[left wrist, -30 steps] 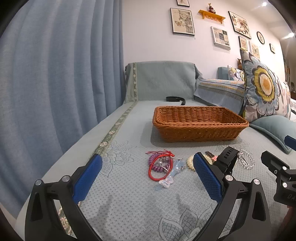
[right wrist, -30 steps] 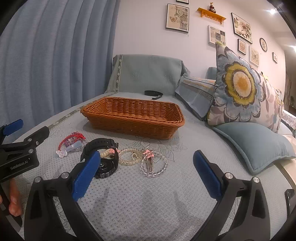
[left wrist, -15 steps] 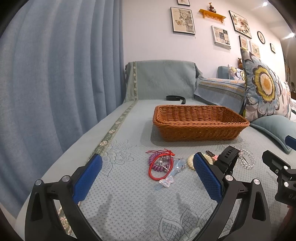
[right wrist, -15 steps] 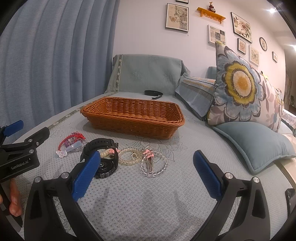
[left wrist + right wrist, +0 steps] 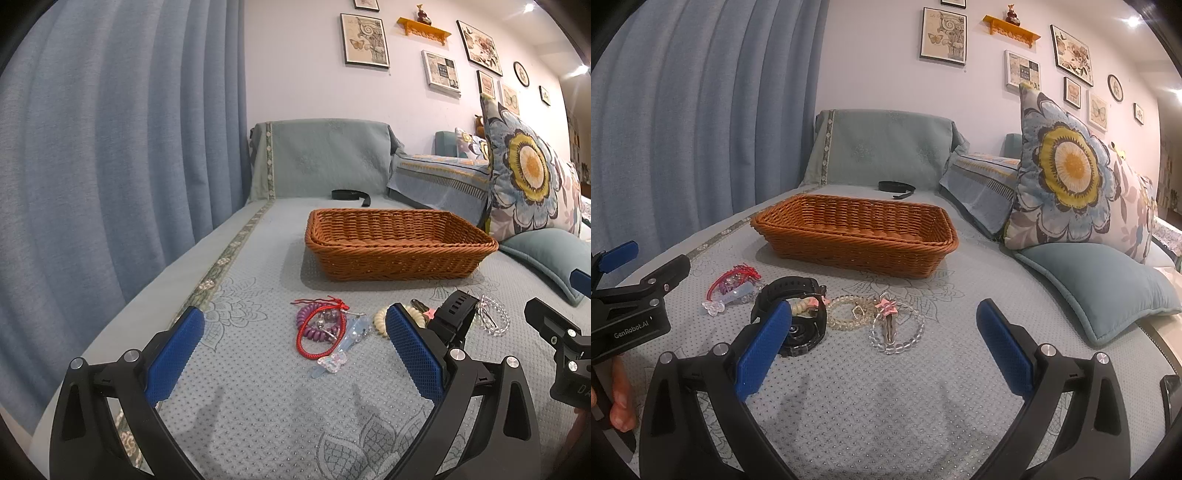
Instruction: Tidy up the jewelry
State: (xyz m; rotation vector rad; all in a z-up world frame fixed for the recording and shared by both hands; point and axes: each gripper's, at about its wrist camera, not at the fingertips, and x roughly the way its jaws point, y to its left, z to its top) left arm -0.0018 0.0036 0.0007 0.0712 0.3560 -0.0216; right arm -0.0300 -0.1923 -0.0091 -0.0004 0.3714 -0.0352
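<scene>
Both grippers, left (image 5: 293, 347) and right (image 5: 884, 341), are spread wide above dotted fabric; only the right view shows the clear bead bracelet (image 5: 897, 328) whole, near the woven basket (image 5: 857, 251).

- Your left gripper (image 5: 295, 349) hangs with its jaws spread wide over bare sofa cover (image 5: 258, 406); nothing lies between the blue pads.
- Just ahead of it, the red cord bracelet (image 5: 317, 332), purple coil tie (image 5: 314, 326) and clear clip (image 5: 345, 347) overlap in one tangle.
- Your right gripper (image 5: 884, 345) is also spread wide, with bare cover beneath.
- Ahead of it, the black watch (image 5: 792, 308), pale bead bracelet (image 5: 846, 314) and clear bead bracelet (image 5: 897, 326) crowd together, touching.
- The wicker basket (image 5: 857, 236) stands beyond the jewelry, top open.
- The teal cushion (image 5: 1097, 284) and floral pillow (image 5: 1071, 173) wall off your right side.
</scene>
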